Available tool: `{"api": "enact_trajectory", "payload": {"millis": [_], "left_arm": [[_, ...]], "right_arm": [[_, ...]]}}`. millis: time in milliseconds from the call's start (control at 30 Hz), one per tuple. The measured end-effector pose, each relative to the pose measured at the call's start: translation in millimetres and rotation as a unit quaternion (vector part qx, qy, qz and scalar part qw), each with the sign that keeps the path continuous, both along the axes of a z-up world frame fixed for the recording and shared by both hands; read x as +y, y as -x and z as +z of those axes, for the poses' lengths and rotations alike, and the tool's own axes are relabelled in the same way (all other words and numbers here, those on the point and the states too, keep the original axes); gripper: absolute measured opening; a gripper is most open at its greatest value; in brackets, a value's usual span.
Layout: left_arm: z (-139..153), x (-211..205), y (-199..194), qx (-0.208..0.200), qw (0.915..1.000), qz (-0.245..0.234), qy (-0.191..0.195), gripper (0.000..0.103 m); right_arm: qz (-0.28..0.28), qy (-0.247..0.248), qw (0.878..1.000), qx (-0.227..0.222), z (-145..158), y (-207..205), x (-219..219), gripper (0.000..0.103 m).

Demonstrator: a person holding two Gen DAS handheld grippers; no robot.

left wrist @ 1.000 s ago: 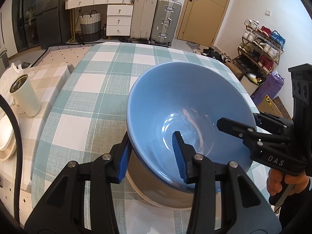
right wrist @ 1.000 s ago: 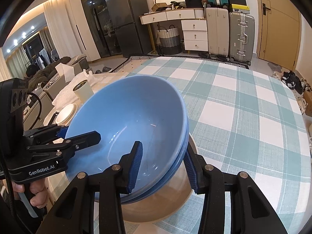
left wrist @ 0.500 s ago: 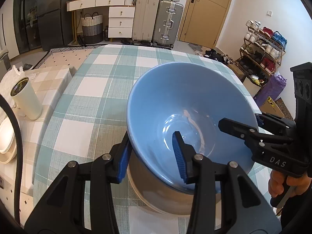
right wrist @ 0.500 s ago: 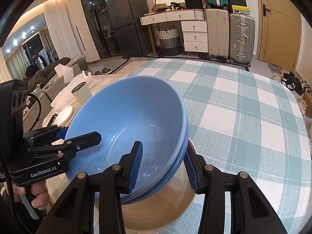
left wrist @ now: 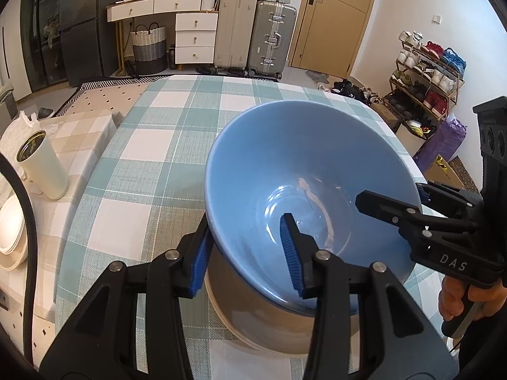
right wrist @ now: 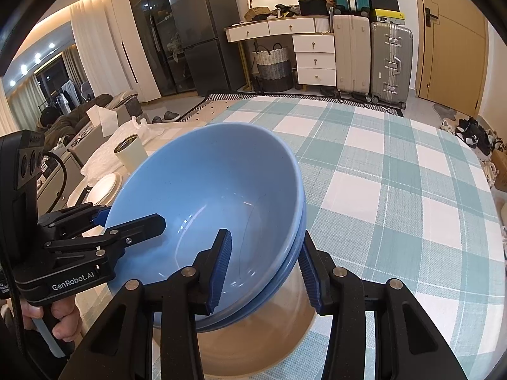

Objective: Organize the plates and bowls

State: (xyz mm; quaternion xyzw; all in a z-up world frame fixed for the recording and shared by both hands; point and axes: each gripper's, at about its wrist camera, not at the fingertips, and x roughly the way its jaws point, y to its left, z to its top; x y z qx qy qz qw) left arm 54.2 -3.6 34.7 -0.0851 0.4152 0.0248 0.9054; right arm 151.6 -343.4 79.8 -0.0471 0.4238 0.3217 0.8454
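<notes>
Two nested blue bowls are held above a beige plate on the checked table. My left gripper straddles the near-left rim, one finger inside, one outside, shut on the bowls. My right gripper straddles the opposite rim the same way, shut on the bowls. Each gripper shows in the other's view, the right one and the left one. The bowls tilt slightly and hide most of the plate.
The teal-and-white checked tablecloth stretches beyond the bowls. A side table at left holds a cream cup and stacked white plates. Suitcases, drawers and a shoe rack stand far behind.
The view shifts slightly; both grippers and the bowls have moved a little together. The grips have not changed.
</notes>
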Motion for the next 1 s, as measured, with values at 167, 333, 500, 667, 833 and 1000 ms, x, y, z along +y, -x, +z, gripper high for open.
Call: {"api": "enact_trajectory", "payload": {"millis": [167, 333, 500, 667, 833, 1000], "left_arm": [[0.0, -3.5, 0.1, -0.003, 1.0000, -0.002, -0.005, 0.038], [-1.0, -4.2, -1.5, -0.004, 1.0000, -0.003, -0.005, 0.038], [-2.6, -3.8, -1.6, -0.001, 1.0000, -0.005, -0.002, 0.049], [2.0, 2.7, 4.2, -0.013, 0.9999, 0.004, -0.005, 0.065], [13.8, 9.8, 14.2, -0.041, 0.9990, 0.005, -0.018, 0.079], [25.9, 13.0, 28.4, -0.084, 0.9958, -0.003, -0.038, 0.101]], "right_arm": [[-0.002, 0.001, 1.000, -0.002, -0.3, -2.5, -1.3, 0.043], [-0.002, -0.001, 1.000, -0.003, -0.1, -2.3, -1.4, 0.043], [-0.002, -0.001, 1.000, -0.002, 0.1, -1.3, -1.5, 0.045], [-0.009, 0.002, 1.000, -0.016, 5.1, 0.7, -7.8, 0.054], [-0.021, -0.011, 0.999, -0.025, 11.2, 2.2, -23.0, 0.084], [-0.025, -0.013, 0.998, -0.058, 17.4, 12.0, -34.9, 0.097]]}}
